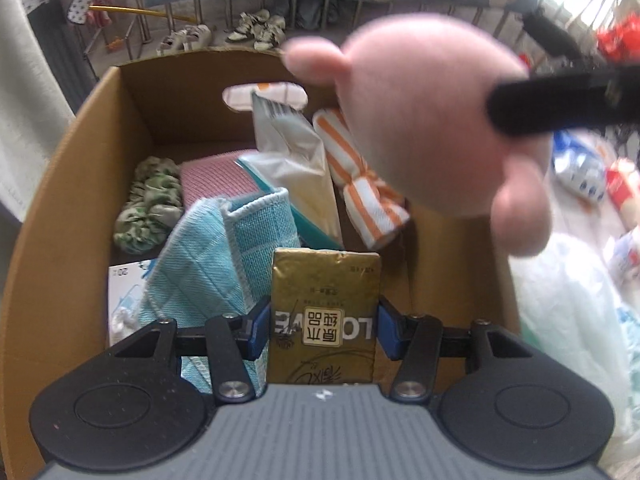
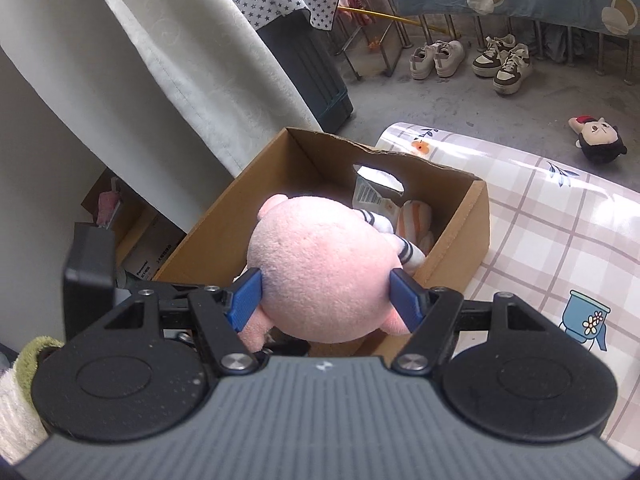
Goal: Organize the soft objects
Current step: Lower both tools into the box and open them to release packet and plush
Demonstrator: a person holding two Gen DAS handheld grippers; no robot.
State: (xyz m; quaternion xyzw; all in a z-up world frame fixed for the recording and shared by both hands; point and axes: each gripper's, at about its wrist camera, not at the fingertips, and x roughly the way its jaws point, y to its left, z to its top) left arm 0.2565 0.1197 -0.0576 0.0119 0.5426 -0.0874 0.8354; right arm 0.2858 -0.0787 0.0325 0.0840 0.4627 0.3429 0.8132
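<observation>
A brown cardboard box (image 1: 72,184) fills most of the left wrist view and sits at the centre of the right wrist view (image 2: 460,236), resting on a checked tablecloth (image 2: 560,248) that covers the right half of that frame. Above the box's open top, at the upper right of the left wrist view, hangs a round pink plush toy (image 1: 424,120); in the right wrist view it (image 2: 324,280) fills the middle, squeezed between the blue pads of the right gripper (image 2: 326,300), whose jaws are closed against its sides. Inside the box, left of centre, lie a light blue cloth (image 1: 208,256), a pink cloth (image 1: 216,184) and a green scrunchie (image 1: 150,208); an orange-striped towel (image 1: 360,188) leans at centre right. At the lower centre, the left gripper (image 1: 322,328) clamps a gold tissue pack (image 1: 324,312) between its narrowed jaws, over the box's near edge. A small black-haired plush doll (image 2: 600,142) lies on the floor at the upper right.
</observation>
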